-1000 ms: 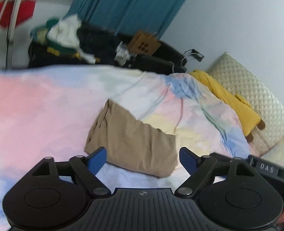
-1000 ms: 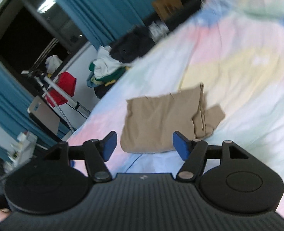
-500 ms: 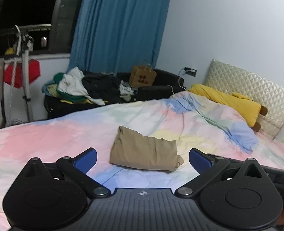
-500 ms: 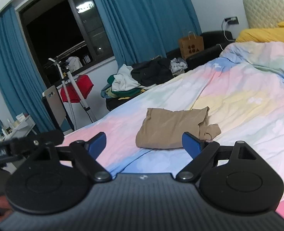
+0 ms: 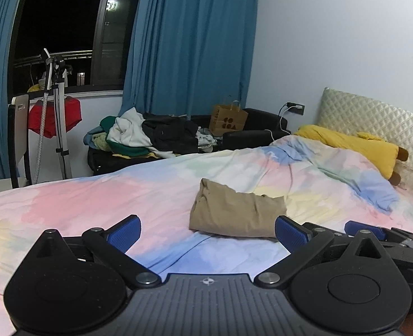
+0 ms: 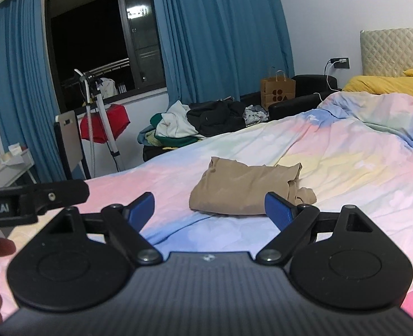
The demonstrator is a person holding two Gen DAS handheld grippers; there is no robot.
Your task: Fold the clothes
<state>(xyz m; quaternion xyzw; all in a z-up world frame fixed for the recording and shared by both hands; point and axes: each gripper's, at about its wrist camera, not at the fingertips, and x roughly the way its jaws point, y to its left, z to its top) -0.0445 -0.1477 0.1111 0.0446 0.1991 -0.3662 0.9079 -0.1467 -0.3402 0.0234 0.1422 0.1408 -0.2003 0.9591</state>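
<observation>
A tan garment (image 5: 236,212) lies folded into a compact rectangle on the pastel bedspread (image 5: 94,201). It also shows in the right wrist view (image 6: 245,187), with a small bunched end at its right. My left gripper (image 5: 208,232) is open and empty, held back from the garment near the bed's front. My right gripper (image 6: 209,210) is open and empty too, just short of the garment. The left gripper's body (image 6: 32,198) shows at the left of the right wrist view.
A pile of loose clothes (image 5: 150,137) lies on a dark sofa beyond the bed, beside a brown paper bag (image 5: 229,120). A yellow plush (image 5: 352,145) rests against the quilted headboard (image 5: 374,117). A stand with a red cloth (image 5: 55,114) is by the window.
Both grippers have pulled back and levelled out from looking down at the garment. The garment now sits farther off and lies still.
</observation>
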